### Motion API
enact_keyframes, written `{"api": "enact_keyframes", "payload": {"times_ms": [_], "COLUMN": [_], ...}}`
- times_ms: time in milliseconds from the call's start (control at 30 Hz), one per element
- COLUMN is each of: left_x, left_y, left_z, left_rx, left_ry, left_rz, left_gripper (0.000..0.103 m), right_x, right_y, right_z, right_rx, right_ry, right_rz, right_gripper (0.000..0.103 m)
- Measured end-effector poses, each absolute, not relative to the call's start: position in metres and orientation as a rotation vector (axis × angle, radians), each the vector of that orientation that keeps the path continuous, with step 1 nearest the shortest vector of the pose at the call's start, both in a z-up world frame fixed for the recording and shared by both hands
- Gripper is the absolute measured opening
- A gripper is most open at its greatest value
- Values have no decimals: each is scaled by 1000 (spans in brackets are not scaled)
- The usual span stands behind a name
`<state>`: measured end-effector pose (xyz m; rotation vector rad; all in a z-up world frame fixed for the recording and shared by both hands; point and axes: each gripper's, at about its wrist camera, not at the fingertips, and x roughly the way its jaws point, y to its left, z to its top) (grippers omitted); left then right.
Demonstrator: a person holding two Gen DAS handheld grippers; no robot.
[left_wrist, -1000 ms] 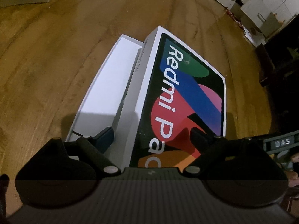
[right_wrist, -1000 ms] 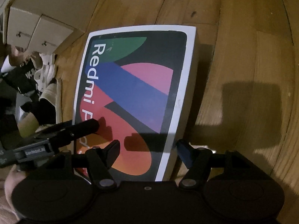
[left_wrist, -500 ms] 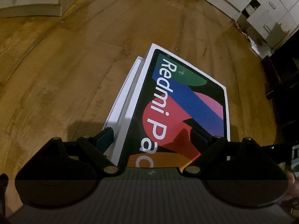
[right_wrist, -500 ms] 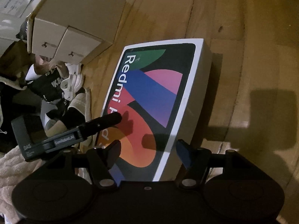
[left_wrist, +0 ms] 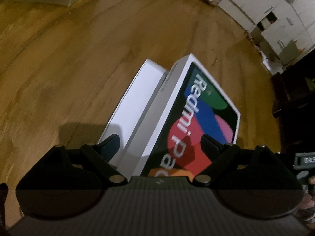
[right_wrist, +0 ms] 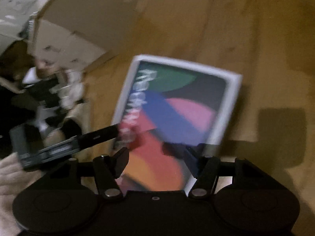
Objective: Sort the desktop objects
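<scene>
At lower left of the left-wrist view, one dark finger point(left_wrist: 110, 143) of the left gripper point(left_wrist: 160, 139) lying over the near end of the white base tray point(left_wrist: 141, 98); further right, the second finger over the printed face of the Redmi Pad lid point(left_wrist: 198, 118). Spread wide, then, with nothing pinched between them, seemingly placed to straddle both halves and steady them. Tray flat on the wooden surface point(left_wrist: 69, 68), left of centre. Lid just beside it on the right, tipped up, grey side wall showing; likely held off the tray for closing over it or for setting aside separately. White cabinets point(left_wrist: 275, 19) at upper right.

At upper left of the right-wrist view, a cardboard box point(right_wrist: 74, 29), with blurred clutter point(right_wrist: 49, 98) below it. Lower left, the left gripper again, one fingertip reaching the lid's left edge; touching or just short, impossible to tell through the blur. Centre to right, the same lid filling the gap between the two fingers point(right_wrist: 122, 159) of the right gripper point(right_wrist: 157, 153). Fingers apart, but no telling whether pressing on the lid's sides or merely framing it.

Counted: one lid, one tray, one cardboard box, two grippers, two fingers apiece.
</scene>
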<state>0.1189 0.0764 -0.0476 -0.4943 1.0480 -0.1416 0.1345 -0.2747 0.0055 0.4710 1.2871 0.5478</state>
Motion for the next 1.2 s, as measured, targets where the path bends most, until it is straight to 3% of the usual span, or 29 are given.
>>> {"api": "enact_keyframes", "payload": {"times_ms": [367, 1000, 1067, 1200], "left_x": [114, 115, 114, 115], "left_y": [67, 79, 82, 88], "left_z": [-56, -57, -59, -62], "left_rx": [-450, -474, -510, -549], "left_ry": [1082, 1032, 1030, 1024], "left_rz": [-186, -109, -120, -114], "left_gripper": [89, 90, 90, 90], "right_x": [130, 132, 132, 134], "right_y": [-284, -263, -259, -246], "right_z": [-52, -31, -30, -26], "right_rx": [619, 651, 659, 644], "right_ry": [1472, 1401, 1399, 1407], "right_rz": [467, 562, 598, 665], "right_gripper": [74, 77, 71, 71]}}
